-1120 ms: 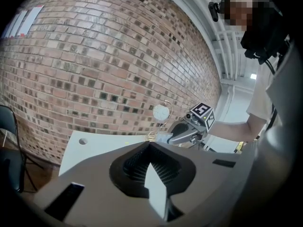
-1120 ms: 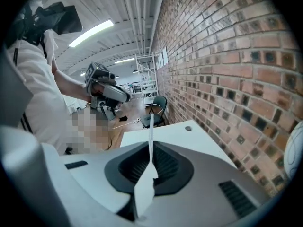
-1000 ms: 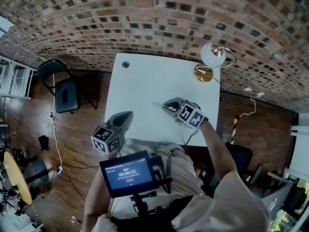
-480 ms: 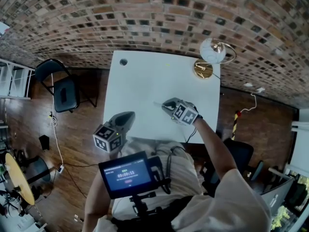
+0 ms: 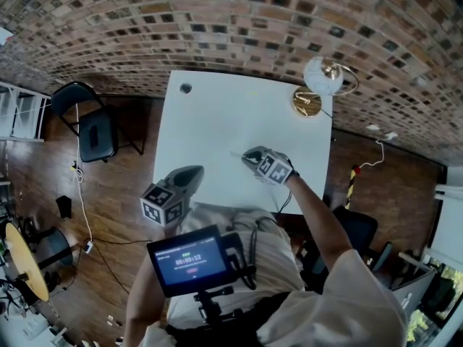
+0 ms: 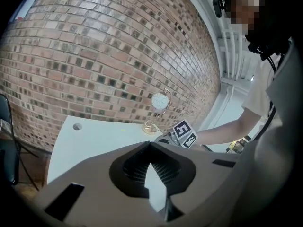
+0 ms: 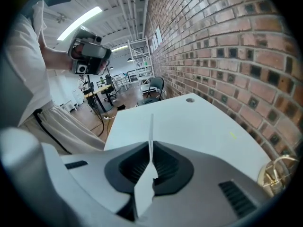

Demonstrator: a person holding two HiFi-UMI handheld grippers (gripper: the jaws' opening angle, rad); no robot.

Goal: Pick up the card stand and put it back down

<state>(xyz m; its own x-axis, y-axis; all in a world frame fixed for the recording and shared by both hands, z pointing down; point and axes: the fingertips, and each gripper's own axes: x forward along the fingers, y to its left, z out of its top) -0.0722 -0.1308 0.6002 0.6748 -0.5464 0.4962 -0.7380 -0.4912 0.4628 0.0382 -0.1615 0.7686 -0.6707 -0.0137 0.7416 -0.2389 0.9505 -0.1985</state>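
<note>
The right gripper is clenched on the clear card stand, which stands edge-on between its pads, tilted down over the white table at frame centre, likely for setting down. The left gripper, closed and empty, hangs lower left, clear of the work

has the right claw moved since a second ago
Yes: the right claw, shut on the card stand, has sunk toward the white table; it looks smaller beside the unchanged globe.
</note>
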